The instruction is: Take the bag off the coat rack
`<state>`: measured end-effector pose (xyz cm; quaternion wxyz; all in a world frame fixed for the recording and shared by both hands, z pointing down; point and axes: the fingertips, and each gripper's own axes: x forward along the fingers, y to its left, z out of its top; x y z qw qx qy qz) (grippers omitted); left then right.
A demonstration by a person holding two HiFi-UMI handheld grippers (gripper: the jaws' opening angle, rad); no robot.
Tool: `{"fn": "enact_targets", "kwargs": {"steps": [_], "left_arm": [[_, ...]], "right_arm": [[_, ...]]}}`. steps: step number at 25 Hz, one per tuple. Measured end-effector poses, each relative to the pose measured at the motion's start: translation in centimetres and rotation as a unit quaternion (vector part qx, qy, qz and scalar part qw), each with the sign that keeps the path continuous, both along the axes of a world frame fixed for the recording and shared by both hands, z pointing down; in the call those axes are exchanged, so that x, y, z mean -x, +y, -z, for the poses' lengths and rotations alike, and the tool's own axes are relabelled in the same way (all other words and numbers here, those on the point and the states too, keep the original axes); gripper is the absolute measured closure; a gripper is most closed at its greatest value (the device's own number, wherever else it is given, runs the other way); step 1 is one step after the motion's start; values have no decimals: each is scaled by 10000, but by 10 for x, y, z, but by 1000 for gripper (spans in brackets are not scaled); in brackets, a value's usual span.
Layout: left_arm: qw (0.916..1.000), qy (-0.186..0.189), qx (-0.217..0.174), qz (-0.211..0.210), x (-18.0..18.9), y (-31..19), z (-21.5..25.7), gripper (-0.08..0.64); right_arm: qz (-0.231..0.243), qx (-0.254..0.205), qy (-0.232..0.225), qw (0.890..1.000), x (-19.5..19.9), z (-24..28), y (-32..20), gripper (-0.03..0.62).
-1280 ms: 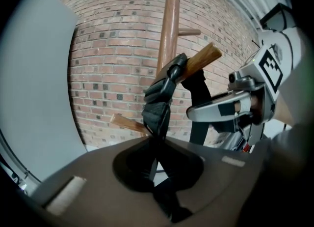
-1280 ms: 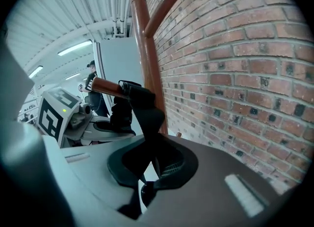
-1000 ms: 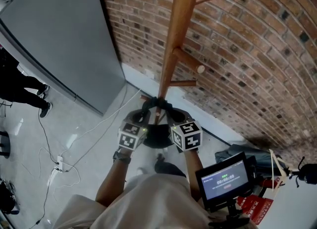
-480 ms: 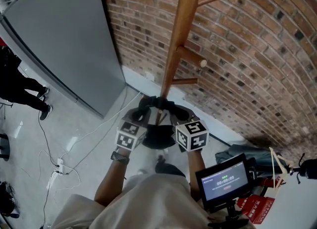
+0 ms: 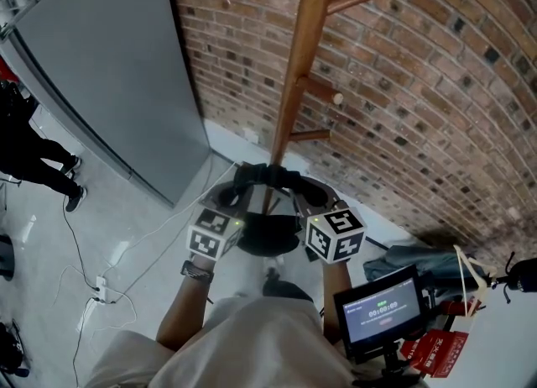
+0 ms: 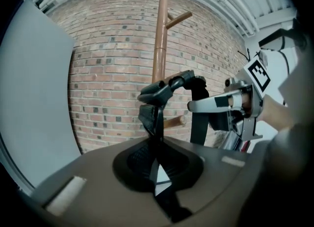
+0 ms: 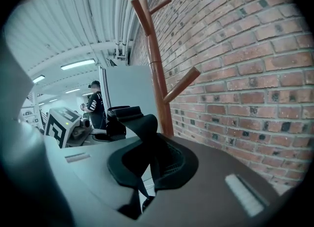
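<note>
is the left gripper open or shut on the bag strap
Shut. The left gripper has its jaws closed on the black strap, which rises from between them.

Bright, even indoor light from ceiling strip lamps (image 7: pixel 77 64). Shadows faint. Fisheye bows brick wall (image 5: pixel 419 84); gripper views: black corners, blurred near foreground.

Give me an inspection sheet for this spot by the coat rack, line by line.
Surface: pale glossy floor.
Job's things: wooden coat rack upright by the brick wall; black bag strap spanning both claws before it.
Clutter: small monitor; dark bundle on the floor.
Grippers: left claw and right claw both shut on the bag strap.
Cables: white cable across the floor.
Surroundings: brick wall, grey panel, bystander's legs.
</note>
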<state>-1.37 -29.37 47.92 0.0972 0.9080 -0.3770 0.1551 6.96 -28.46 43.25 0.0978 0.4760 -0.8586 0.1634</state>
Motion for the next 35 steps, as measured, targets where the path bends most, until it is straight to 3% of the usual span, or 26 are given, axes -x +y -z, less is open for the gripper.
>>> {"fn": "enact_targets", "kwargs": {"steps": [19,24,28,35], "left_arm": [[9966,501,-629,-182,13,33,66,557],[9946,623,-820,-153,23,39,82,557],[9931,693,-934,-154,28,44,93,557],[9921,690,-1020,-225,28,50,103,557]], "right_arm": [[8,-799,-304,9963,3,75,43,586],[110,-945,-678,9932,7,95,56,586],[140,-1120,-721,9910,6,110,64,586],[152,-1056,-631,9923,6,107,69,589]]}}
